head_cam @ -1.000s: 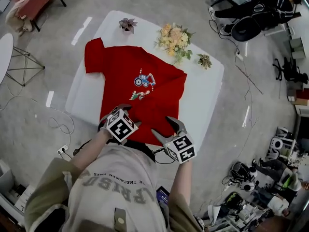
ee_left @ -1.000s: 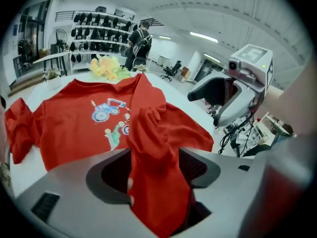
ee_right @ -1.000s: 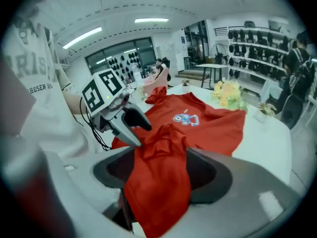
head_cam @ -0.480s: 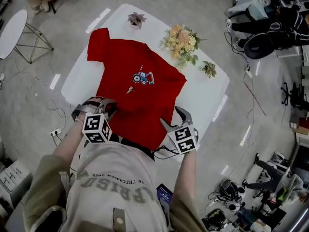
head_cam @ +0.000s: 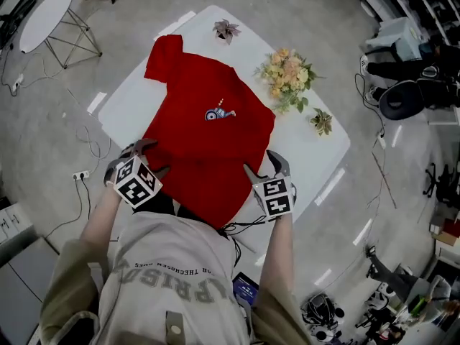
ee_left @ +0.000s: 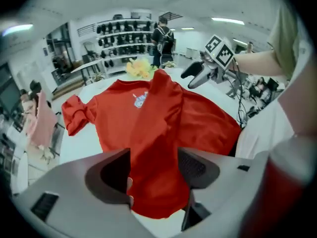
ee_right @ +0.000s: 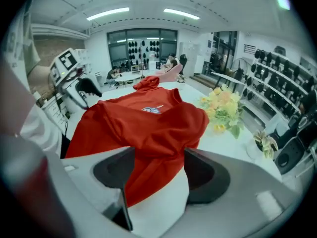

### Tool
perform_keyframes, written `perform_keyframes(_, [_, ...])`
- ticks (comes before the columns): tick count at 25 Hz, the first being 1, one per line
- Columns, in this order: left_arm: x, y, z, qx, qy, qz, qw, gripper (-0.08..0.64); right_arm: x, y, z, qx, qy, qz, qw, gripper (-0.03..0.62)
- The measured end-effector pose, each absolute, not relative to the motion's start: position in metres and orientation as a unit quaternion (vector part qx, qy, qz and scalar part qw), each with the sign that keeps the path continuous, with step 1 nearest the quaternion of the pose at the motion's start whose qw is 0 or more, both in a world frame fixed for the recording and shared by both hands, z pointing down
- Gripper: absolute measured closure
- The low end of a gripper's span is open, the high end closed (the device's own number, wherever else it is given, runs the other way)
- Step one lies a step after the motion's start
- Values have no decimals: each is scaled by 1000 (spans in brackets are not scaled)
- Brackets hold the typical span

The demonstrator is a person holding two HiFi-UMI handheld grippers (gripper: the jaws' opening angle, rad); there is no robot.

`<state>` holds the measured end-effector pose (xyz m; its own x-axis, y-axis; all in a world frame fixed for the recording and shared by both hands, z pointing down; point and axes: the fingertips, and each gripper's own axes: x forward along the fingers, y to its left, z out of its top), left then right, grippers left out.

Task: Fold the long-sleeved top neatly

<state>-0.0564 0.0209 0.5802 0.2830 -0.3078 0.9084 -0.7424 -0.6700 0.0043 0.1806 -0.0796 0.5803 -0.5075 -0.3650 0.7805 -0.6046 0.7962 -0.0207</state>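
The red top (head_cam: 208, 131) lies mostly flat on the white surface (head_cam: 316, 146), with one sleeve (head_cam: 162, 52) sticking out at the far left corner and the right side seemingly turned in, so I judge the folding barely begun. My left gripper (head_cam: 147, 158) has just been opening and stands wide at the near left hem, cloth between its jaws but not pinched. My right gripper (head_cam: 262, 165) is wide too, with a bunched ridge of the right edge loose between its jaws; the body folds are all left to do.
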Motion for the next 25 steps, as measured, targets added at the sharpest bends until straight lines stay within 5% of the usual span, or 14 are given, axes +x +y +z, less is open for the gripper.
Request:
perform_keyframes(4, [-39,24,610,727,-374,538,205,290,194,-101,613,301,-824,166,450,289])
perform_keyframes(5, [-41,24,613,719,-376,553,188,363,195,-101,621,294,-817,166,466,303])
perform_keyframes(9, [-46,23,590,732,-368,561,119,504,200,-104,620,297,-813,160,475,524])
perform_keyframes(13, [-38,40,568,777,-315,530,128,518,225,-98,592,352,-807,175,440,543])
perform_keyframes(20, [-33,72,603,794,-206,546,168,502,265,-75,622,396,-758,267,445,541])
perform_keyframes(25, [-37,60,576,821,-146,509,212,287,262,-71,621,399,-749,258,462,473])
